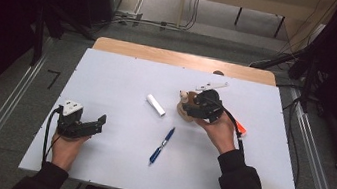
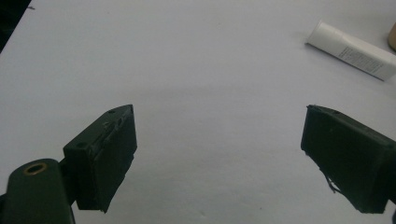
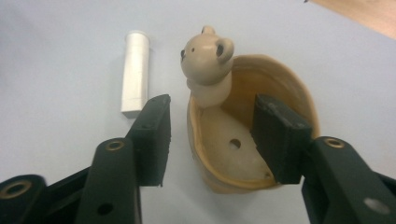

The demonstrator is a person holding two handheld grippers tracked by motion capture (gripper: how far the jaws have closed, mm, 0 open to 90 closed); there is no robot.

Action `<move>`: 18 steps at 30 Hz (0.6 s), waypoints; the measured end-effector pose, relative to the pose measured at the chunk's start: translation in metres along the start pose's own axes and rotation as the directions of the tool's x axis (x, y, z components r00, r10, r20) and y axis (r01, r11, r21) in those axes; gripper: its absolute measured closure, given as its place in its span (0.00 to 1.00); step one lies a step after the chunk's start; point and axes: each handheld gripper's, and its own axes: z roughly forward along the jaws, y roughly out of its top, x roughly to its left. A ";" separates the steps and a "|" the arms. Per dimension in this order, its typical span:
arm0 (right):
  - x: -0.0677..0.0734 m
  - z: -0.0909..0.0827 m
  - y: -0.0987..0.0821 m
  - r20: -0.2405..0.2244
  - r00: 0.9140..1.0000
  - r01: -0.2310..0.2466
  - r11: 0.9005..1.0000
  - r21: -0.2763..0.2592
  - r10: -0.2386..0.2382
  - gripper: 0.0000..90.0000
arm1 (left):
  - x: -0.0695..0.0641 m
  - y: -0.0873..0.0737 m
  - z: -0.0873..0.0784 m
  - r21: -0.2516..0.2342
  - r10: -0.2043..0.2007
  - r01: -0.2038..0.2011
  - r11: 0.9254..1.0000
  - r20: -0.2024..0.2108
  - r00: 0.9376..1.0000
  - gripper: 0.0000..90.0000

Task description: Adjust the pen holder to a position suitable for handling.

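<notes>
- High view: I take the bear dish (image 1: 185,108) as my landmark; it sits on the white table (image 1: 124,73), right of centre. My right gripper (image 1: 203,107) is directly over the dish, hiding most of it, with the hand behind it toward my side. The white tube (image 1: 155,105) lies just left of the dish, the blue pen (image 1: 162,145) nearer me and left, and a white tool (image 1: 211,86) beyond it. An orange thing (image 1: 240,129) peeks out by my right hand. My left gripper (image 1: 82,125) rests well away to the left, parked, I judge, to keep clear.

- Left gripper view: the jaws stand wide apart with nothing but bare table between them. The tube (image 2: 351,50) lies off to the upper right, and a sliver of the dish (image 2: 392,37) shows at the edge beyond it.

- Right gripper view: the right gripper (image 3: 212,135) is half open. One jaw stands outside the dish's wall and the other inside the bowl. Neither pad presses on the wall, so nothing is gripped. I judge the straddle is how the rim gets pinched or let go. The dish (image 3: 224,140) is oval, long axis running away from the camera, bear head at the far end looking left toward the tube (image 3: 135,72), which lies roughly parallel.
</notes>
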 end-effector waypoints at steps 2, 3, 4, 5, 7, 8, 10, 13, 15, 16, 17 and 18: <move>-0.001 -0.009 -0.003 0.000 1.000 -0.008 0.999 -0.039 0.008 0.48 | 0.000 0.000 0.000 -0.001 -0.001 0.001 1.000 -0.002 1.000 0.12; -0.001 -0.009 -0.003 0.000 1.000 -0.008 0.999 -0.039 0.008 0.48 | 0.000 0.000 0.000 0.000 0.000 0.000 1.000 -0.002 1.000 0.12; -0.001 -0.013 -0.004 -0.002 1.000 -0.011 0.999 -0.053 0.011 0.48 | 0.000 0.000 0.000 0.000 0.000 0.000 1.000 -0.003 1.000 0.12; -0.001 -0.016 -0.005 0.002 1.000 -0.014 0.998 -0.068 0.014 0.46 | 0.000 0.000 0.000 0.000 0.002 -0.002 1.000 -0.002 1.000 0.12; -0.002 -0.024 -0.007 0.005 1.000 -0.014 0.995 -0.097 0.015 0.45 | 0.000 0.000 0.000 0.000 0.003 -0.003 1.000 -0.002 1.000 0.12; -0.003 -0.031 -0.010 0.013 1.000 -0.015 0.993 -0.120 0.017 0.43 | 0.000 0.000 0.000 0.000 0.002 -0.002 1.000 -0.003 1.000 0.12; -0.003 -0.034 -0.012 0.016 1.000 -0.018 0.991 -0.132 0.020 0.42 | 0.000 0.000 -0.001 0.000 0.003 -0.003 1.000 -0.003 1.000 0.12; -0.007 -0.043 -0.019 0.025 0.999 -0.033 0.987 -0.156 0.037 0.41 | -0.001 0.000 -0.001 -0.002 0.004 -0.004 1.000 -0.003 1.000 0.12; -0.010 -0.047 -0.025 0.028 0.998 -0.043 0.985 -0.165 0.048 0.40 | -0.001 0.000 -0.001 -0.002 0.008 -0.008 1.000 -0.004 1.000 0.12; -0.011 -0.049 -0.028 0.032 0.998 -0.048 0.985 -0.168 0.055 0.40 | -0.001 0.000 -0.001 -0.002 0.009 -0.009 1.000 -0.003 1.000 0.12; -0.013 -0.051 -0.031 0.036 0.997 -0.054 0.983 -0.175 0.062 0.39 | -0.001 0.000 -0.001 -0.001 0.008 -0.008 1.000 -0.004 1.000 0.12; -0.016 -0.053 -0.034 0.040 0.997 -0.058 0.982 -0.178 0.066 0.39 | -0.001 0.000 -0.001 -0.003 0.008 -0.008 1.000 -0.003 1.000 0.12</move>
